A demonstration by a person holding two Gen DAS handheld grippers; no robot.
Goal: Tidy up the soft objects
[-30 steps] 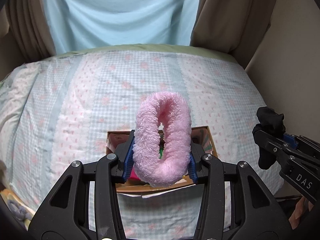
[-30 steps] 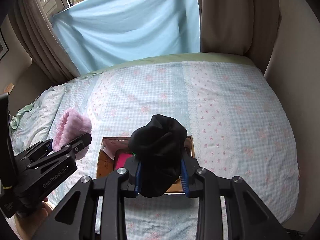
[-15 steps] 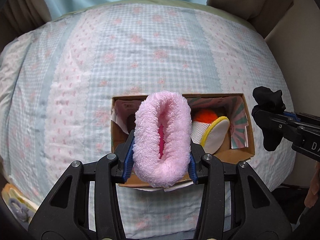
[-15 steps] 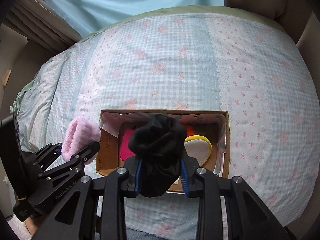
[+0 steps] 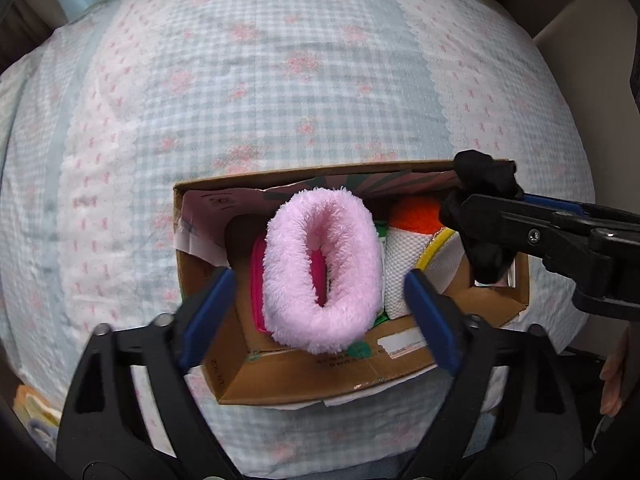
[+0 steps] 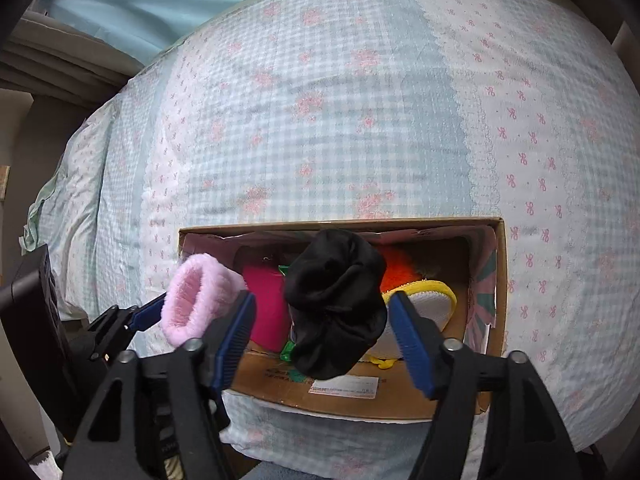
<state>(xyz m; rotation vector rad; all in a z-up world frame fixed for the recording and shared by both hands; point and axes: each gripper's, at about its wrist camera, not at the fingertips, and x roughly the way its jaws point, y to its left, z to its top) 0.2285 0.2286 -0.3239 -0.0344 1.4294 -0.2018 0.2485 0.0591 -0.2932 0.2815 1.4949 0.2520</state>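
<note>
A cardboard box lies on the bed, also in the right wrist view. My left gripper is open just above it. A fluffy pink ring sits loose between its jaws, free of both pads, over the box's left half; it also shows in the right wrist view. My right gripper is open too. A black soft bundle hangs between its jaws over the box, touching neither pad; it also shows in the left wrist view.
Inside the box are a magenta item, an orange fuzzy ball, a white mesh pad with yellow rim and a green scrap. The bed cover is checked blue with pink flowers. Curtains hang behind.
Both grippers lowered toward the box and opened. The pink ring and the black bundle, gripped before, now sit loose between the spread jaws over the box.
</note>
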